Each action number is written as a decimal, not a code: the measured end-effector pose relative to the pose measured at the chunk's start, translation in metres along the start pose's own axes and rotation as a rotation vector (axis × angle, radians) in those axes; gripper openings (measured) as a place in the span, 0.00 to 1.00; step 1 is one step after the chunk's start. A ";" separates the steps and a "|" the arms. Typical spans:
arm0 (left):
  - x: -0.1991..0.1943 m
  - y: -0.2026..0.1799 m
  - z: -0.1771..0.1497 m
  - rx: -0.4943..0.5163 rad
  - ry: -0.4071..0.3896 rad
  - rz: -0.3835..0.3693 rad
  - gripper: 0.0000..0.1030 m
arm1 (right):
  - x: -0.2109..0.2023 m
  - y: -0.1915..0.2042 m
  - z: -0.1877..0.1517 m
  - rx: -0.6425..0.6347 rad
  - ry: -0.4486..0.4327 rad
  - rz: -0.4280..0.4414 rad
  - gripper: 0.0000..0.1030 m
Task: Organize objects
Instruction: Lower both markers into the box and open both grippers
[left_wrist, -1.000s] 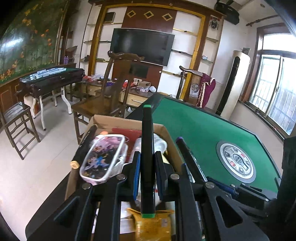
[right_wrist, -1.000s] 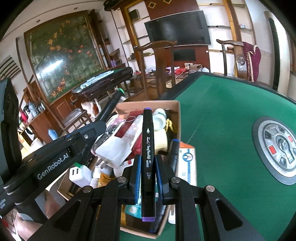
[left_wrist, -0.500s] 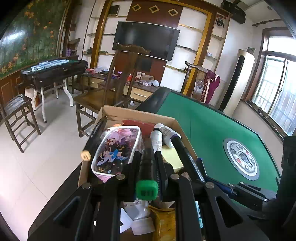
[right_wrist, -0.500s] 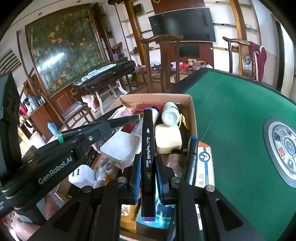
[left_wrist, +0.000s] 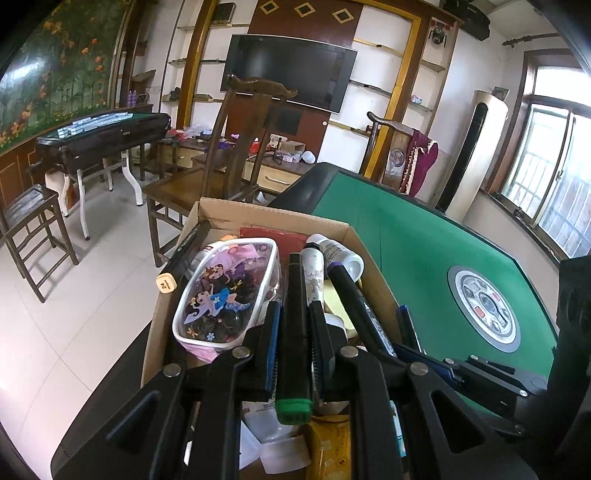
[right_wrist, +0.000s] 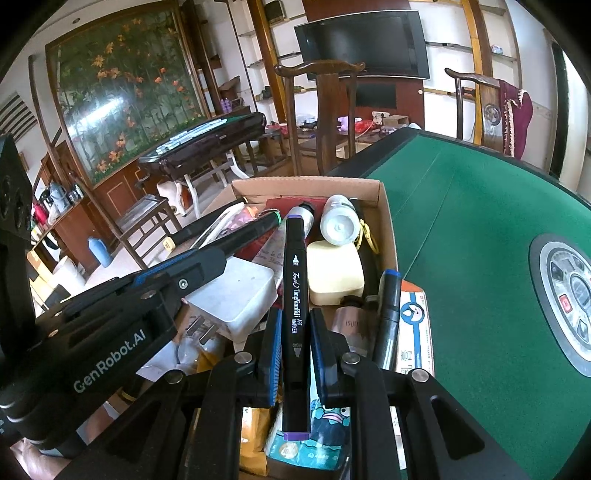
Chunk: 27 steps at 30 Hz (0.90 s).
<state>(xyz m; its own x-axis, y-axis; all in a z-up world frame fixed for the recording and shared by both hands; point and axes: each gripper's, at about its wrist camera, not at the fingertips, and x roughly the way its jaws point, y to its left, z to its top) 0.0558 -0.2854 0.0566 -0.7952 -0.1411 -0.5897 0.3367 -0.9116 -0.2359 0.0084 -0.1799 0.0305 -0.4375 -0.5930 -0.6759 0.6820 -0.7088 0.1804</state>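
Markers sit pinched in both your tools: the left tool (left_wrist: 294, 332) grips a green-capped marker (left_wrist: 294, 369), the right tool (right_wrist: 294, 339) a purple-capped marker (right_wrist: 295, 314), both over the cardboard box (right_wrist: 388, 221) at the green worktop's (right_wrist: 480, 240) edge. Only your right view shows the yellow soap-like block (right_wrist: 334, 273), white charger (right_wrist: 236, 295) and blue-capped marker (right_wrist: 388, 314); only your left view shows the cartoon pencil case (left_wrist: 229, 291) ahead-left of the tool. A white bottle (right_wrist: 338, 221) lies ahead. Your left tool crosses the right view, hiding the box's left side.
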 end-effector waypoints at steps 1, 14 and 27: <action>0.001 0.000 0.000 0.001 0.001 0.001 0.14 | 0.001 0.000 0.000 0.000 0.001 -0.002 0.16; 0.003 0.000 -0.001 0.004 0.008 0.002 0.14 | 0.009 0.002 0.003 -0.009 0.008 -0.016 0.17; 0.008 0.006 0.001 0.013 0.018 0.006 0.14 | 0.024 0.005 0.012 -0.021 0.029 -0.036 0.17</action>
<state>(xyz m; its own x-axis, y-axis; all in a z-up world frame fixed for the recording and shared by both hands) 0.0513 -0.2926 0.0509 -0.7839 -0.1397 -0.6049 0.3349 -0.9156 -0.2225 -0.0060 -0.2023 0.0237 -0.4452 -0.5558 -0.7021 0.6783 -0.7212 0.1408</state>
